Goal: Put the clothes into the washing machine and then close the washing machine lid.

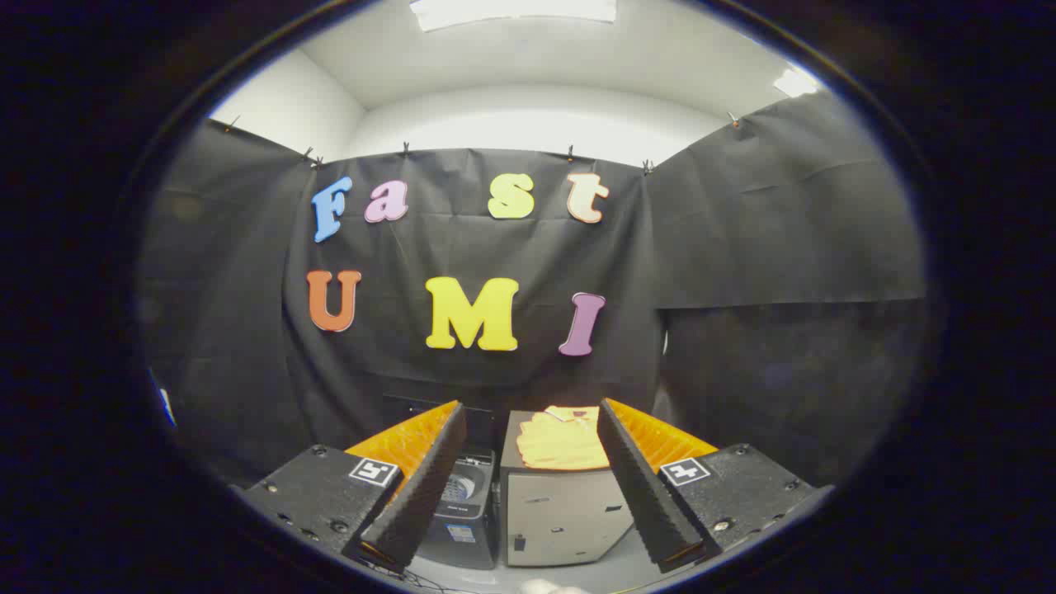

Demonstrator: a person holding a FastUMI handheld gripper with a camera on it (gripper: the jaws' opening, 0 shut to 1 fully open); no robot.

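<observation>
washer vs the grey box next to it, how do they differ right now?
The washer is dark and sits lower; the grey box is pale and stands taller. The box carries a yellow garment on top; the washer's top carries no clothing. The washer sits ahead of the left finger, the box between the two fingers of the open gripper. Both stand side by side against the black cloth wall, beyond the fingertips, untouched.

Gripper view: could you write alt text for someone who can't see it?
An open gripper points at a yellow garment lying on a grey box, with a small washing machine beside the box. Black cloth walls the booth behind.
</observation>
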